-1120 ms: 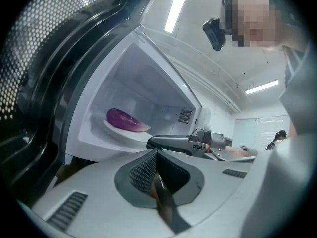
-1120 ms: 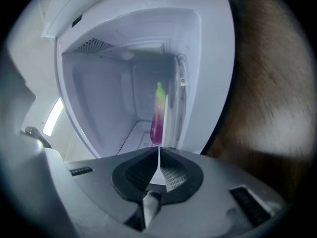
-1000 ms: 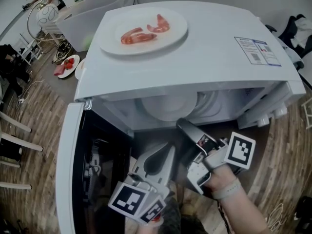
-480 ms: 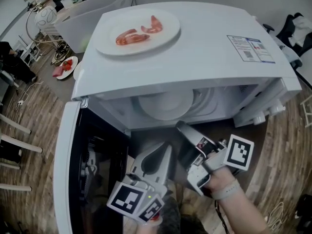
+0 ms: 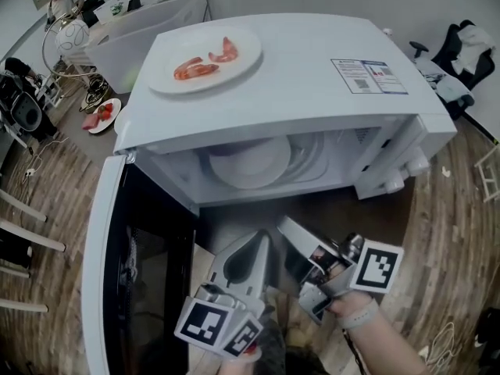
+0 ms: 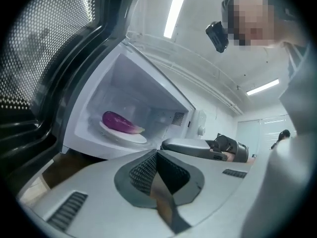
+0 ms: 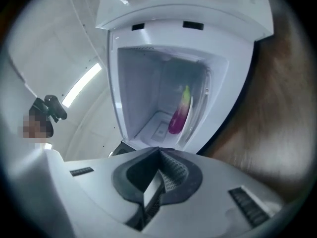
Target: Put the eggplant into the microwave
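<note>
The purple eggplant (image 6: 121,123) lies on a white plate (image 6: 130,137) inside the open white microwave (image 5: 312,92). It also shows in the right gripper view, the eggplant (image 7: 179,117) against the plate's edge. From the head view only the plate (image 5: 250,162) shows; the roof hides the eggplant. Both grippers hang outside, in front of the opening. My left gripper (image 5: 264,241) points at the cavity, jaws together and empty (image 6: 157,155). My right gripper (image 5: 286,225) is beside it, rolled, also shut on nothing (image 7: 159,152).
The microwave door (image 5: 109,272) stands swung wide at the left. On the microwave's top sits a white plate (image 5: 160,80) with shrimps (image 5: 195,69). A plate of red food (image 5: 101,114) and a white tub (image 5: 133,30) lie beyond at left. Wooden floor lies around.
My right gripper has drawn back from the microwave opening toward me and rolled a little. The left gripper has stayed in place.
</note>
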`<state>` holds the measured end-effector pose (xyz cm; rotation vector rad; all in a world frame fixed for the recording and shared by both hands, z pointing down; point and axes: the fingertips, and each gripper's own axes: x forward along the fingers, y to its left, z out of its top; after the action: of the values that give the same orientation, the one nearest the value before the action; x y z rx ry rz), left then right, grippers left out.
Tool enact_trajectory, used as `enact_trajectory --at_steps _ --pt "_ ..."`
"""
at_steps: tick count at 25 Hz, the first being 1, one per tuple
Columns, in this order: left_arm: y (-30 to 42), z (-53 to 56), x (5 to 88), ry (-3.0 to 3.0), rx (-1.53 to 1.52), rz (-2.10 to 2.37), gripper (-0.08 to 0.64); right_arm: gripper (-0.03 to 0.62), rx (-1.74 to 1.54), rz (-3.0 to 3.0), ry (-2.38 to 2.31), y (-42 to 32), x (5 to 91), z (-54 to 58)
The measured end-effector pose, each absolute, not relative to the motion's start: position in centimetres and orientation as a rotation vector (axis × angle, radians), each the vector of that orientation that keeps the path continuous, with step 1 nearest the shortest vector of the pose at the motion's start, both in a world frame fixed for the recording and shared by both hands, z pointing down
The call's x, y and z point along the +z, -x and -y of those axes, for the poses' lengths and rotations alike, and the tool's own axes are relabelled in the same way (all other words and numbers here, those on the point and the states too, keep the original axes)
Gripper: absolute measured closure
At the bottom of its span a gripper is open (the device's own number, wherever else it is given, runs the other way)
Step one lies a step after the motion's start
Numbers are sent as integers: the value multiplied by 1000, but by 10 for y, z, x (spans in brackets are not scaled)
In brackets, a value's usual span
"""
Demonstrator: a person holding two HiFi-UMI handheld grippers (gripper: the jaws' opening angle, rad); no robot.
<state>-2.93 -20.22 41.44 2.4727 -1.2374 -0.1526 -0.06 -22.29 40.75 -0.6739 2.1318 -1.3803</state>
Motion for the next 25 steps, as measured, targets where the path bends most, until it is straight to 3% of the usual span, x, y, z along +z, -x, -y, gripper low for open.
enact_trajectory --at_steps 13,25 --pt "19 163 400 -2476 -164 1225 557 592 -1221 -2375 799 -22 401 163" --pt "20 120 375 -2462 -186 1223 557 592 -839 -2768 863 -21 364 107"
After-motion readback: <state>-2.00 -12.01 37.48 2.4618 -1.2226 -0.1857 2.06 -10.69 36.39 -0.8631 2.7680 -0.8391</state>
